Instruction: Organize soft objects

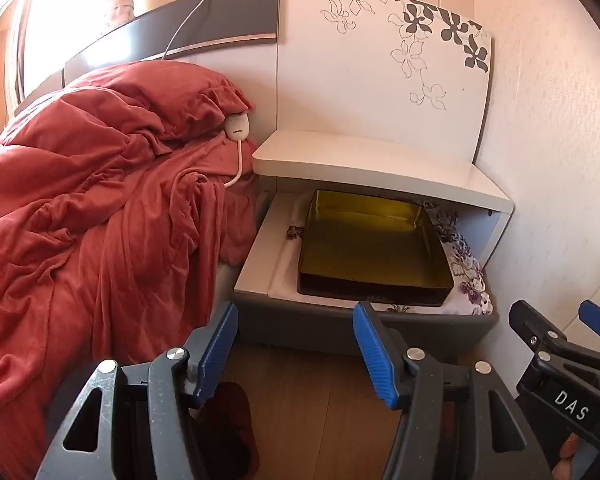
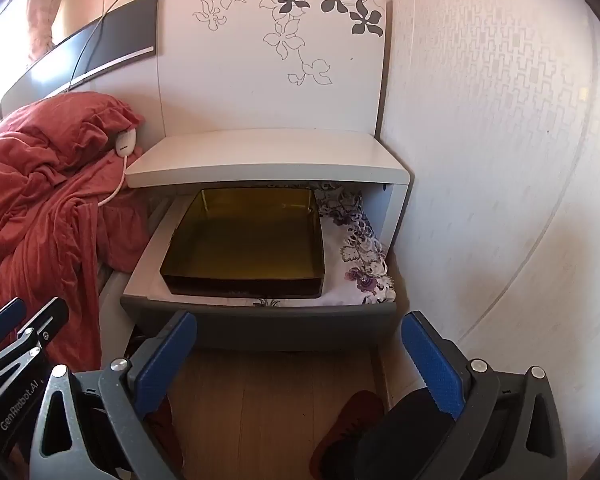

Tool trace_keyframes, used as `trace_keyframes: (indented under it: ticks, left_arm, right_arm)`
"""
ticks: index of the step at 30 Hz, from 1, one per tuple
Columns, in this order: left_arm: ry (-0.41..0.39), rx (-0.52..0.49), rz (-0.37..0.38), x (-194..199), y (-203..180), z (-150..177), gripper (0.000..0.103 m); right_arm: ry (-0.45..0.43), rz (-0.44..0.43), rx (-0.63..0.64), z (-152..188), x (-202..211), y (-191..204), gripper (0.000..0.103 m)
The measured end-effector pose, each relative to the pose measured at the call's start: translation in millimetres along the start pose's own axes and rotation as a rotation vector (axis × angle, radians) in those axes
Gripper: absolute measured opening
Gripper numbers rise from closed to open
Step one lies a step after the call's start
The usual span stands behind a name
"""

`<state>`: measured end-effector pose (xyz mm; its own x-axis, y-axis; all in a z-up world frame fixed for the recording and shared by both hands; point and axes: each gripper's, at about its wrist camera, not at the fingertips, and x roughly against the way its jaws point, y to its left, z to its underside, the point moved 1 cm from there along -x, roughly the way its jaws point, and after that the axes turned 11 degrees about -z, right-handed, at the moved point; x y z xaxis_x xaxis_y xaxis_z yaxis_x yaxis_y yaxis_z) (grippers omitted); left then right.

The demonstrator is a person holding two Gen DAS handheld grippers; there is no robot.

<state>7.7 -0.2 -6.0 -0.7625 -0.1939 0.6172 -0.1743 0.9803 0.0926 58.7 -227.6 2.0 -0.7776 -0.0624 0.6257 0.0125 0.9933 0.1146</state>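
Blue-padded and grey-framed, the left hand-held gripper (image 1: pixel 296 344) hangs empty with its jaws apart over the wooden floor (image 1: pixel 324 408), just in front of the pulled-out grey drawer (image 1: pixel 340 326) of the white bedside cabinet (image 1: pixel 380 164). Beside it the right hand-held gripper (image 2: pixel 300 356) stands wider still, also holding nothing, facing the same drawer front.

Inside the drawer, a shallow rectangular tray of amber translucent plastic (image 2: pixel 244 252) sits empty on a white cloth printed with purple flowers (image 2: pixel 364 264); the cloth bunches up along the drawer's right side and pokes out under the tray's front edge. Left of the cabinet, a rumpled red fleece blanket (image 1: pixel 80 208) spills off the bed's edge toward the floor, with a white corded controller (image 1: pixel 238 126) lying on it near the cabinet's left corner.

Which soft thing comes first is not settled by what shows; the floral cloth and the blanket are both candidates, and neither is touched yet. Several risks follow, as I judge them. Tugging the cloth while the tray rests on it would drag or tip the tray. Pulling the blanket could carry the controller and its cable off the bed. A pinch on loose fleece may catch only one layer and slip.
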Motion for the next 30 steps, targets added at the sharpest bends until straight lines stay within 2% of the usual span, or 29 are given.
trace_keyframes:
  ticks: [4, 6, 30]
  left_arm:
    - [-0.03, -0.01, -0.002, 3, 0, 7, 0.061]
    - [0.023, -0.02, -0.004, -1, -4, 3, 0.061]
    - [0.039, 0.006, 0.018, -3, 0, 3, 0.061]
  right_arm:
    - [0.005, 0.004, -0.001, -1, 1, -1, 0.103]
    - [0.005, 0.004, 0.002, 3, 3, 3, 0.103]
    - [0.017, -0.01, 0.029, 7, -4, 10, 0.103]
